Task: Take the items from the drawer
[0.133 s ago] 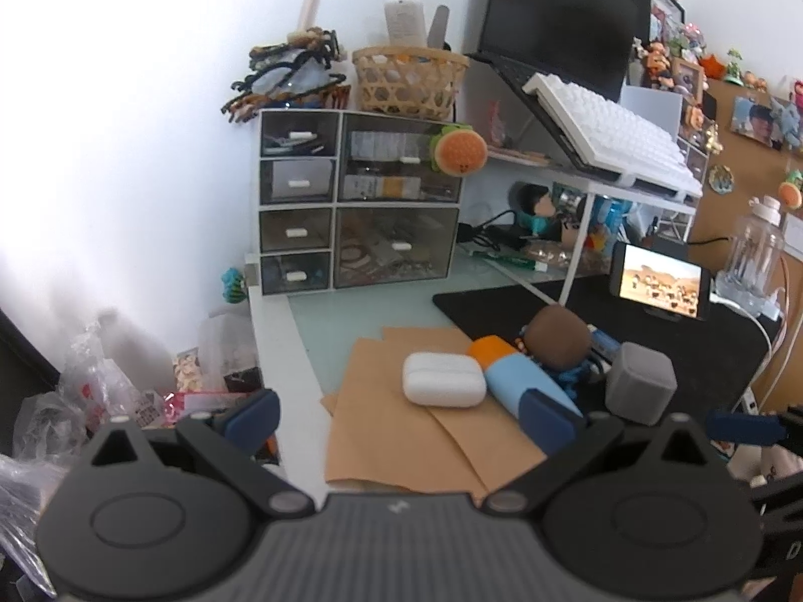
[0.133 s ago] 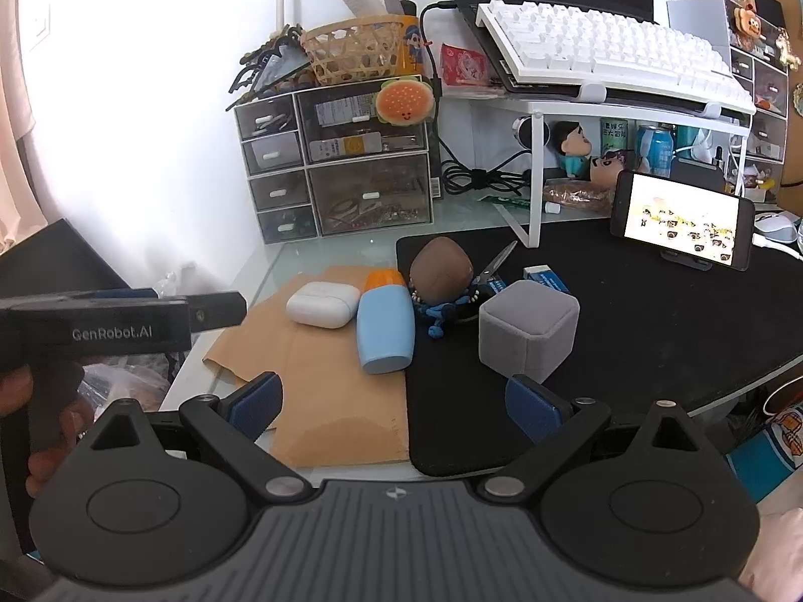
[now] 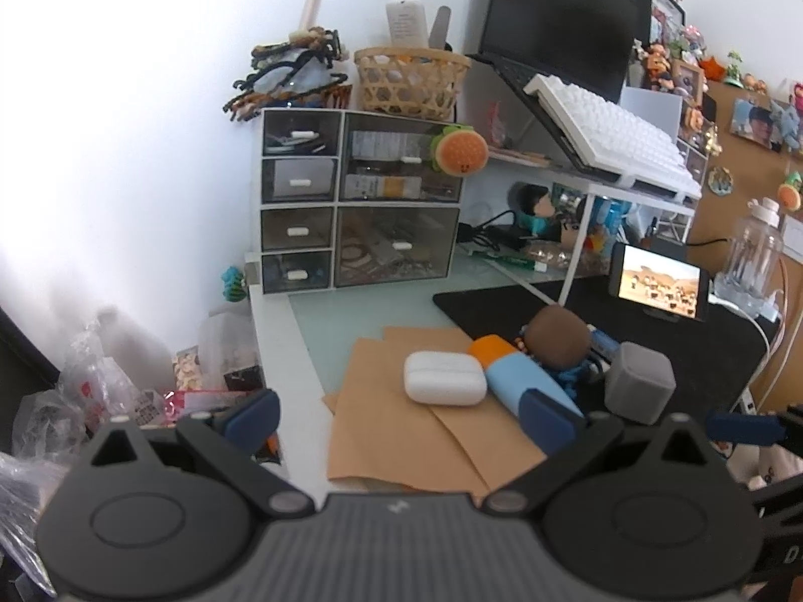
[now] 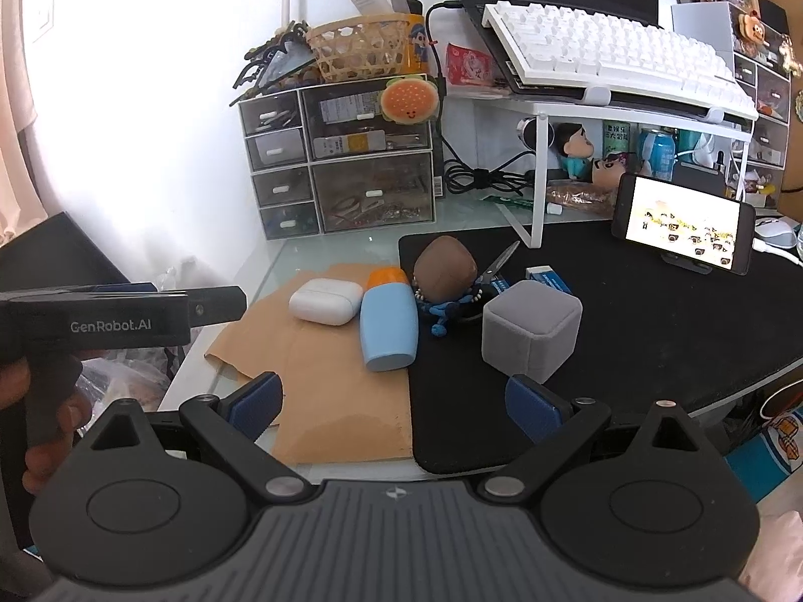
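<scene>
A small drawer unit [image 3: 359,200] [image 4: 341,165] with several translucent drawers, all closed, stands at the back of the desk against the wall. On brown paper [image 3: 401,426] [image 4: 326,376] in front lie a white earbud case [image 3: 444,379] [image 4: 326,301] and a blue bottle with an orange cap [image 3: 522,376] [image 4: 387,318]. Beside them sit a brown doll head [image 3: 559,336] [image 4: 444,268] and a grey box [image 3: 637,381] [image 4: 531,323]. My left gripper [image 3: 399,416] is open and empty, well short of the drawers. My right gripper [image 4: 394,401] is open too, near the desk's front edge.
A wicker basket [image 3: 411,80] and hair clips top the drawer unit. A white shelf [image 4: 627,105] carries a keyboard and laptop. A phone [image 4: 682,226] stands on the black mat [image 4: 627,311]. Scissors [image 4: 497,263] lie behind the doll head. Bags crowd the floor at left [image 3: 100,386].
</scene>
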`<state>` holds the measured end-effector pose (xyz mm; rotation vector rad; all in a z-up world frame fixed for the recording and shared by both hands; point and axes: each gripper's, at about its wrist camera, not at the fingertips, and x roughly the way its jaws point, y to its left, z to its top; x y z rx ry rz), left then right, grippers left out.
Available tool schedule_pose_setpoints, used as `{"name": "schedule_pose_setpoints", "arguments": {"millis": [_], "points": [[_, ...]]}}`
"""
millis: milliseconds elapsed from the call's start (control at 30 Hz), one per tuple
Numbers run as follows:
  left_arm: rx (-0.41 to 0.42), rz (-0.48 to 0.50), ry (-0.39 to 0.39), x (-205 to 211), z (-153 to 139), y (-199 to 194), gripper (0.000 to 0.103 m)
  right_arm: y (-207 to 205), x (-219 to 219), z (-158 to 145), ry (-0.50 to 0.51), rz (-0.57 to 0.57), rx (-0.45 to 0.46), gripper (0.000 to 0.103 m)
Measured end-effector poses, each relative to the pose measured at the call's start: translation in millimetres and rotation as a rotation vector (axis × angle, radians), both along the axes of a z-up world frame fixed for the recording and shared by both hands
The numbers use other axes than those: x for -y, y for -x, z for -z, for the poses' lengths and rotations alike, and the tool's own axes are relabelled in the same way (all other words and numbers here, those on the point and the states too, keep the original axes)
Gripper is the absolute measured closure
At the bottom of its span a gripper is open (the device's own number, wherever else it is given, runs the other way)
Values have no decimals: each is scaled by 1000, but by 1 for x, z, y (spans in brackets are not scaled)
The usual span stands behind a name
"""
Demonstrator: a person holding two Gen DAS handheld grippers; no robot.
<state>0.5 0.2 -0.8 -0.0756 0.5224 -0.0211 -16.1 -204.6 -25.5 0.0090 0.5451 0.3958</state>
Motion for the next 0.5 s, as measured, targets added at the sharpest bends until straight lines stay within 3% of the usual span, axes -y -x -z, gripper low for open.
{"name": "schedule_pose_setpoints", "arguments": {"millis": [500], "points": [[2,-4,-2,1,4,-3,0,-2,1,1,-1,-23,9,5]]}}
